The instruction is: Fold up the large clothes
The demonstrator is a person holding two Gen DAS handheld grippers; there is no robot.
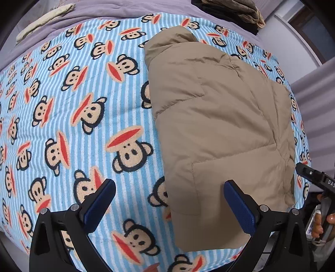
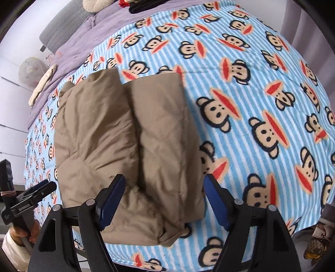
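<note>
A tan puffy jacket point(image 1: 219, 125) lies folded on a blue-and-white striped blanket with monkey faces point(image 1: 73, 104). My left gripper point(image 1: 169, 188) hovers above the jacket's near left edge, jaws wide open, nothing between the blue pads. In the right wrist view the same jacket point(image 2: 125, 146) shows as a folded bundle with a crease down its middle. My right gripper point(image 2: 164, 184) stands open over its near end, pads clear of the fabric. The right gripper point(image 1: 309, 177) shows at the left view's right edge. The left gripper point(image 2: 35, 192) appears at the right view's lower left, held by a hand.
The blanket point(image 2: 261, 104) covers a bed with a purple sheet point(image 1: 104, 10) beyond it. A cream cloth point(image 1: 44, 21) and a dark pile of clothes point(image 1: 230, 10) lie at the far side. A patterned bag point(image 2: 318, 246) sits past the bed's near right corner.
</note>
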